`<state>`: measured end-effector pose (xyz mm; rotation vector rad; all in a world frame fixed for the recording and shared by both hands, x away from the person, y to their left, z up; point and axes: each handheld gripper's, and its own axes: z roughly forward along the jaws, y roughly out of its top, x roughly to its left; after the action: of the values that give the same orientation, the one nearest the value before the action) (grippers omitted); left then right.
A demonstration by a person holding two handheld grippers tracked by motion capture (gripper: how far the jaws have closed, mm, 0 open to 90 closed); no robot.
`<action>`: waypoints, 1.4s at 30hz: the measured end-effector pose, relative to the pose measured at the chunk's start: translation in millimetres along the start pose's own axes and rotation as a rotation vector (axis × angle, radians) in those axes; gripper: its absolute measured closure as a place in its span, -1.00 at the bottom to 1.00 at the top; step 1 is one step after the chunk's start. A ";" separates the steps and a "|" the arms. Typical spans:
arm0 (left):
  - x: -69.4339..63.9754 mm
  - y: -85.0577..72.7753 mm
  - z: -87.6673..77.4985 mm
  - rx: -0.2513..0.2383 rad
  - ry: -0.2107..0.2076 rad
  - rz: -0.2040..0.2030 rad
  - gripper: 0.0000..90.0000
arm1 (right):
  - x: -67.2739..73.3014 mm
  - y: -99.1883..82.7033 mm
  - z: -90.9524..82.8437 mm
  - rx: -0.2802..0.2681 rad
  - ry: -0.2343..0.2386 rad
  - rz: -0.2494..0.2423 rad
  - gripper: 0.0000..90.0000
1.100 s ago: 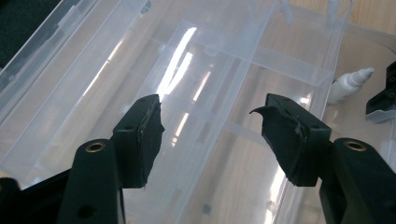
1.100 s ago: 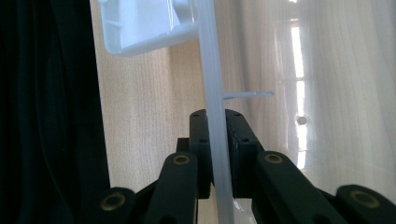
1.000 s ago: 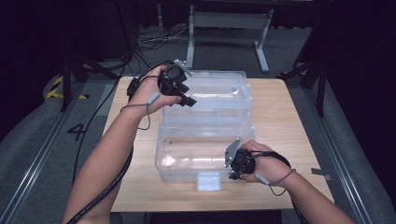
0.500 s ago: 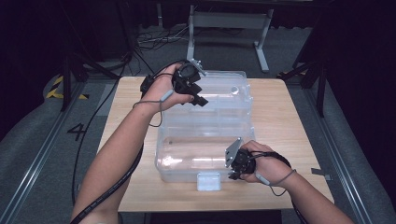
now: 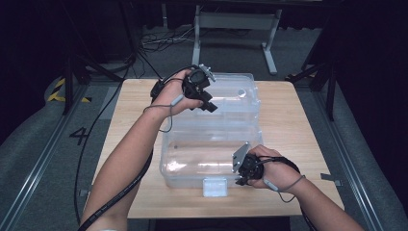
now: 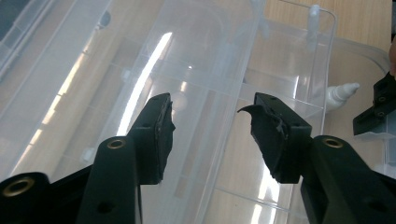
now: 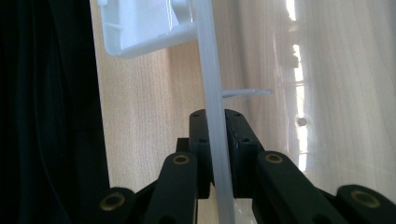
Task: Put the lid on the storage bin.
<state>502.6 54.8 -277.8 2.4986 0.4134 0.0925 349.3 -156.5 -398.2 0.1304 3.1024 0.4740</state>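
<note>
Clear plastic box (image 5: pixel 211 144): right gripper (image 7: pixel 215 154) jaws clamp its rim; left gripper (image 6: pixel 212 123) jaws, closing, seemingly hold nothing.

Both forearms are bare, no sleeves showing in the high view. The left gripper (image 5: pixel 208 103) is a black block with a grey three-cornered plate on top, and a thick black cable trails from it toward the lower left of the frame. The right gripper (image 5: pixel 240 179) carries the same grey plate and a thin cord looped at the wrist. Up close, the jaws are matte black bars with brass-coloured pivot screws and worn black rubber pads (image 6: pixel 161 135).
</note>
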 end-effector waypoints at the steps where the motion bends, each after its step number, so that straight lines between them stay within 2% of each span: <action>1: -0.6 -0.1 1.3 0.008 -0.006 0.003 0.18 | 0.0 0.0 0.0 0.000 0.000 0.000 0.84; 3: -1.5 -0.3 4.0 0.018 -0.017 0.006 0.21 | 0.0 0.0 0.0 0.000 0.000 0.000 0.84; 7: -2.9 0.2 8.8 0.035 -0.032 0.013 0.49 | -0.3 -0.4 0.0 -0.002 0.000 -0.001 0.84; 8: -3.1 0.6 8.6 0.039 -0.049 0.011 0.62 | -0.2 -0.5 0.0 -0.003 0.001 0.000 0.84; 9: -3.1 0.6 8.6 0.039 -0.049 0.011 0.70 | -0.2 -0.5 0.0 -0.003 0.001 0.000 0.84; 10: -4.6 0.9 8.6 0.039 -0.034 0.017 0.70 | -0.1 -0.6 0.2 -0.006 -0.002 0.000 0.84; 11: -5.4 1.0 8.4 0.043 -0.021 0.018 0.80 | -0.3 -0.5 0.1 -0.003 0.001 -0.001 0.84; 13: -5.7 1.4 8.1 0.044 -0.032 0.013 0.87 | -0.2 -0.4 0.2 -0.002 0.000 0.000 0.84; 17: -7.7 1.4 7.3 0.045 -0.028 0.023 0.89 | 1.0 -0.7 0.2 -0.006 0.000 0.017 0.84; 23: -12.9 1.0 5.2 0.045 -0.018 0.033 0.90 | 0.5 -0.1 0.9 -0.002 -0.002 0.012 0.84; 26: -17.8 1.7 2.9 0.049 -0.025 0.036 0.90 | 0.0 -0.1 1.5 -0.004 -0.003 0.003 0.84; 34: -33.7 0.9 -2.5 0.048 -0.017 0.081 0.92 | -0.5 -0.3 2.8 -0.001 -0.005 0.003 0.84; 42: -45.7 -4.6 -7.9 0.043 -0.031 0.090 0.93 | -0.8 -0.6 3.5 -0.005 0.002 0.007 0.84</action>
<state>456.8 48.4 -272.7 2.5580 0.2934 0.0815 350.1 -156.1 -401.7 0.1403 3.1039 0.4819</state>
